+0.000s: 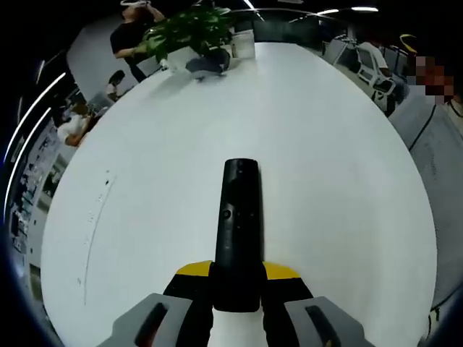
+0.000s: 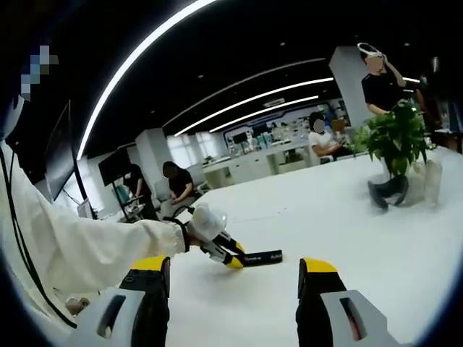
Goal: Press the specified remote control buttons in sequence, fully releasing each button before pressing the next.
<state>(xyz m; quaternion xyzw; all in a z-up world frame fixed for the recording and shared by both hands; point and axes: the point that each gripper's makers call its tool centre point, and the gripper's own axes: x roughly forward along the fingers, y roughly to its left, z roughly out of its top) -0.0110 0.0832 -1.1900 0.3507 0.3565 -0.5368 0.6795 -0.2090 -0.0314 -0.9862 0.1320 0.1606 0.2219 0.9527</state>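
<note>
pinching the near end of the black remote control (image 1: 237, 231) between its jaws, our left gripper (image 1: 237, 289) holds it flat, pointing away over the white tabletop (image 1: 325, 144). our right gripper (image 2: 235, 285) hovers with jaws spread and nothing between them; beyond it we see the other gripper with the remote low over the tabletop. farther off stands a potted plant (image 2: 394, 144), with people behind.

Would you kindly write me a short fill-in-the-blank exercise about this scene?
1. The left tongs are shut on a black ____.
2. The right tongs are ____ and hold nothing.
3. The remote control lies over a ____ table.
4. At the table's far end stands a potted ____.

Missing words: remote control; open; white; plant
</note>
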